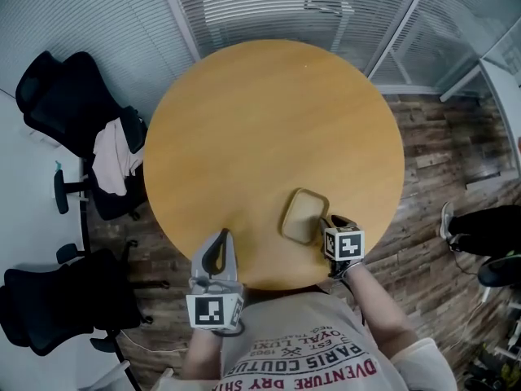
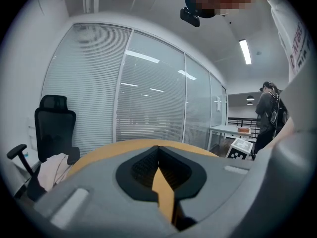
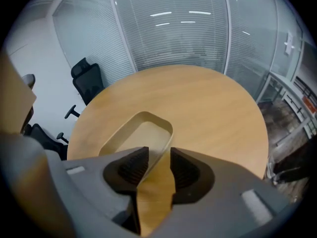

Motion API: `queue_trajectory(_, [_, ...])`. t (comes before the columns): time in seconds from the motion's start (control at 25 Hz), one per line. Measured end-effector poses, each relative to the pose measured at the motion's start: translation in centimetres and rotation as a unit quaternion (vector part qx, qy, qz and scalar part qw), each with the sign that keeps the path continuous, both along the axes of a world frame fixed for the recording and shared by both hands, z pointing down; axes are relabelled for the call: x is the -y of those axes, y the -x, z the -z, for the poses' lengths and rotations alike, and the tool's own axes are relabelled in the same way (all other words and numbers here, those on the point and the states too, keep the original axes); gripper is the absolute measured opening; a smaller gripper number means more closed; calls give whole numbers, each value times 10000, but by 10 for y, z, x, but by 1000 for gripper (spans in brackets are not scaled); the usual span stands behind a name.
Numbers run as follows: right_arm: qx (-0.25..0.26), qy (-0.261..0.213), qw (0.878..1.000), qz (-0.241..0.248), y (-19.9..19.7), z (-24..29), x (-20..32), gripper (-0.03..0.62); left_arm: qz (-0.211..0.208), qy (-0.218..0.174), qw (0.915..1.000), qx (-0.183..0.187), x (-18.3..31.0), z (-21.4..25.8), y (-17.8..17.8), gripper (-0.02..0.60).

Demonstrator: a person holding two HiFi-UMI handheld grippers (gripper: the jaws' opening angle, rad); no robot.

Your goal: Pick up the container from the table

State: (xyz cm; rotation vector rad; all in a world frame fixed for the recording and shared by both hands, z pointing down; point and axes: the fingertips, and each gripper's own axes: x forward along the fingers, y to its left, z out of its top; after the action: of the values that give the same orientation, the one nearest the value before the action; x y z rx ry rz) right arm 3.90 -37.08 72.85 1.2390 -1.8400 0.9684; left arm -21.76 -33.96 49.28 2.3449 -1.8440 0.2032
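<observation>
1. Container [image 1: 304, 216] sits flat on the round table [image 1: 269, 112], close to the near edge and right of centre, and the right gripper [image 1: 331, 224] is right at its near right corner.
2. Key line-up: in the right gripper view the container stretches away ahead and a touch left. Its long axis runs off from the jaws, and its thin near wall slots into the gap between them.
3. Those jaws stand a narrow gap apart, astride the wall. Table colour shows in the gap, so I'd call it not pinched yet.
4. Left gripper [image 1: 221, 239] hangs over the near edge, well apart from the container, jaws together with nothing between them. The right one is plainly nearer.
5. Shape and stuff: a shallow rounded rectangle, tan, smooth, thin-walled and empty inside, probably light plastic or fibre. The tabletop is a smooth, matte wood tone of nearly the same colour.
6. My guess: a thin rim held at one corner could let the container tip or flex, so squeeze square before lifting.
</observation>
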Motion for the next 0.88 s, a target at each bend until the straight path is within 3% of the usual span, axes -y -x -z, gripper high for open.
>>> queue_trajectory(0.2, [197,741,9965,-335,4,-29,-8,130,26,165,9999,34,2,-8,4,6])
queue_trajectory(0.4, [292,1087,9931,-341,13,-42,-15,130,44,283,9996,49,4,-14,4,6])
queue_trajectory(0.48, [186,1143,9926,-367,12,-44,-15,125,50,303,9995,53,5,-15,3,6])
queue_trajectory(0.72, [-97,1029,9932,-543,3,-43,-6,18,64,311,9995,91,10,-14,3,6])
queue_trajectory(0.88, [-53,951,9939,-564,1,-37,1,11,89,311,9994,96,12,-14,2,6])
